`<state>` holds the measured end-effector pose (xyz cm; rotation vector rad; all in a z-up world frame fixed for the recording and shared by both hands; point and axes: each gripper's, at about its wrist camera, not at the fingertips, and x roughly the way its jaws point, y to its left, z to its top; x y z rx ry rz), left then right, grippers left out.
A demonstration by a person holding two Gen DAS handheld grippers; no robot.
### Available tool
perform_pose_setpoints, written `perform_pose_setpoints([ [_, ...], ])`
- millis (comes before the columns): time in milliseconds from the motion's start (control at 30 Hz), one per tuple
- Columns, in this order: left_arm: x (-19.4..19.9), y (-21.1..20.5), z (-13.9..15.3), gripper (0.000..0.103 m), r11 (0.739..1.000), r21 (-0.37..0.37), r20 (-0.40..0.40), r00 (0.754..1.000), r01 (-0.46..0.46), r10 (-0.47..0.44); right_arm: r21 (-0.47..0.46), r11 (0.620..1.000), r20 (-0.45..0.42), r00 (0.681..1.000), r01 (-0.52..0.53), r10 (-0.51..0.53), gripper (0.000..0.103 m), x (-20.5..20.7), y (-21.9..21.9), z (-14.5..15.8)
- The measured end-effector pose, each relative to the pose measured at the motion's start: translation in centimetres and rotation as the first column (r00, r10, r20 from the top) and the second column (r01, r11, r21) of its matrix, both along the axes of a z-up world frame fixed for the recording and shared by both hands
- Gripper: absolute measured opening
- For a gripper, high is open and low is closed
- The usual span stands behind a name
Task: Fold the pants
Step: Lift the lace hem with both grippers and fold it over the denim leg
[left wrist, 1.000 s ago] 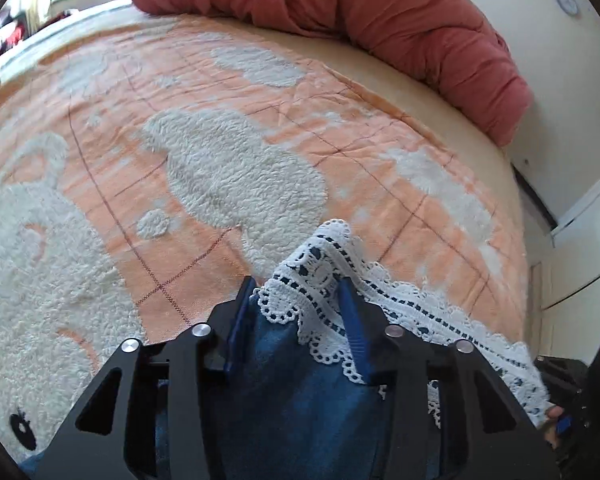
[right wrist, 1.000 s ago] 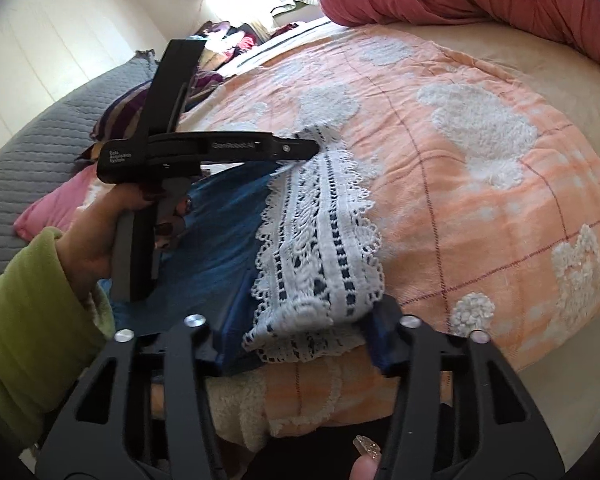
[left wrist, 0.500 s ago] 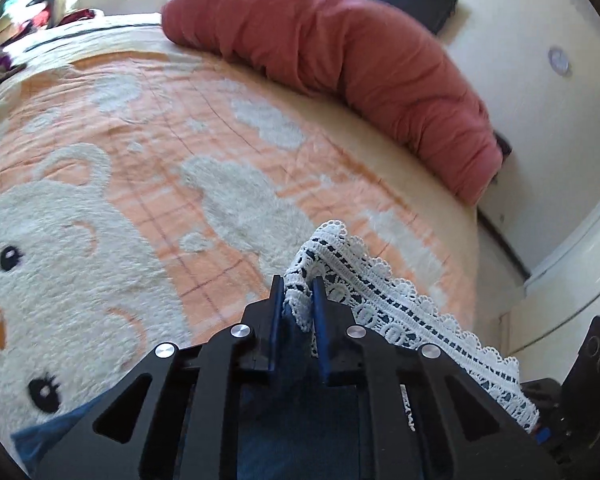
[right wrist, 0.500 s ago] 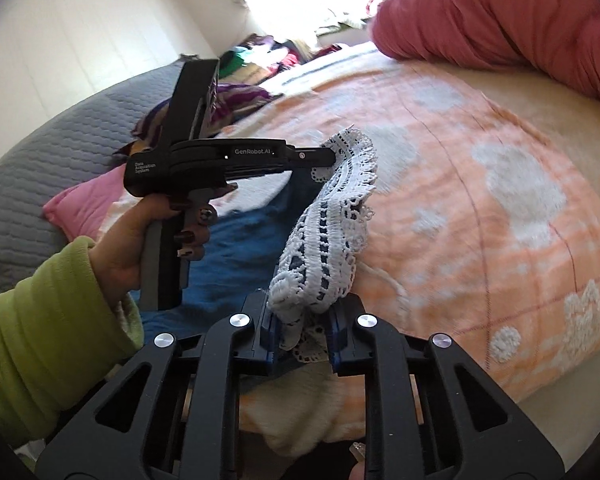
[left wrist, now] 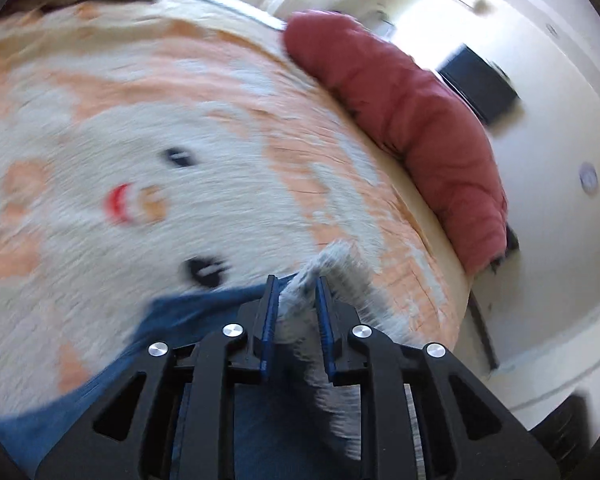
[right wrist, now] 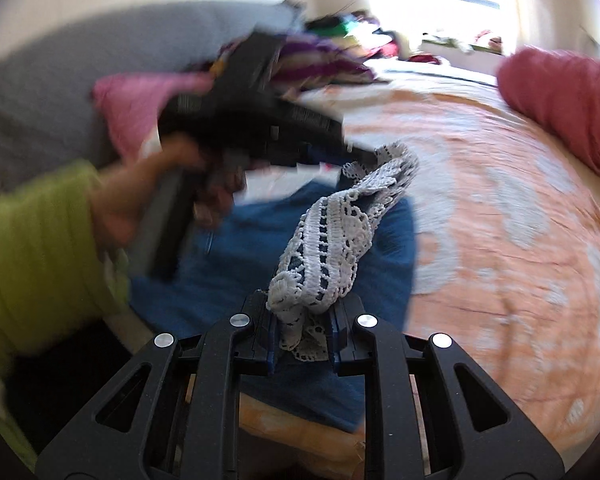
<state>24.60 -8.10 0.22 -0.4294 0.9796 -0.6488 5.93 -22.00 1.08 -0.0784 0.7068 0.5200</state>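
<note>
Left gripper (left wrist: 297, 304): jaws just eased, clamping lace hem (right wrist: 340, 232)
Right gripper (right wrist: 303, 334): clamping lace hem
Pants (right wrist: 260, 264): blue, on orange blanket (right wrist: 500, 208)

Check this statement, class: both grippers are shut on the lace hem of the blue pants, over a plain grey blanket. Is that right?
Not quite. The blanket is not plain grey: the right wrist view shows it orange with white patches. The rest holds: the left gripper and right gripper are each shut on the lace hem of the blue pants.
</note>
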Motion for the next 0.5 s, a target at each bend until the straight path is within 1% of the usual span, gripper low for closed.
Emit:
perform_pose_setpoints([
  [67, -0.8, 2.6, 0.4, 0.023, 0.998, 0.006, -0.026, 0.998, -0.059, 0.059, -0.071, 0.997, 0.011, 0.999, -0.040, 0.041, 0.012, -0.3, 2.2, -1.0],
  [133, -1.7, 4.8, 0.9, 0.031, 0.996, -0.016, -0.020, 0.996, -0.086, 0.086, -0.149, 0.986, 0.033, 0.996, -0.080, 0.086, 0.014, -1.0, 4.6, -2.0],
  [167, -2.5, 6.1, 1.0, 0.039, 0.994, -0.017, -0.020, 0.994, -0.107, 0.107, -0.190, 0.977, 0.047, 0.993, -0.094, 0.104, 0.016, -1.5, 5.5, -2.4],
  [200, -2.9, 6.8, 0.9, 0.044, 0.993, -0.026, -0.028, 0.993, -0.117, 0.116, -0.219, 0.970, 0.060, 0.991, -0.102, 0.118, 0.019, -1.9, 6.1, -2.6],
  [300, -3.9, 8.6, -0.4, 0.051, 0.986, -0.087, -0.080, 0.987, -0.144, 0.137, -0.298, 0.947, 0.093, 0.983, -0.122, 0.157, 0.020, -3.2, 7.6, -3.3],
  [333, -3.9, 8.8, -0.9, 0.052, 0.984, -0.098, -0.099, 0.986, -0.147, 0.137, -0.311, 0.943, 0.106, 0.981, -0.122, 0.162, 0.028, -3.6, 7.8, -3.4],
  [367, -3.9, 9.0, -1.5, 0.053, 0.983, -0.094, -0.120, 0.982, -0.159, 0.148, -0.325, 0.939, 0.127, 0.978, -0.115, 0.164, 0.034, -4.2, 7.9, -3.4],
  [400, -3.8, 9.2, -1.7, 0.053, 0.982, -0.079, -0.132, 0.978, -0.171, 0.160, -0.327, 0.939, 0.142, 0.976, -0.111, 0.165, 0.043, -4.7, 8.0, -3.2],
  [500, -3.6, 9.4, -2.1, 0.053, 0.982, -0.051, -0.136, 0.976, -0.180, 0.172, -0.323, 0.942, 0.190, 0.969, -0.089, 0.157, 0.055, -6.4, 7.5, -2.8],
])
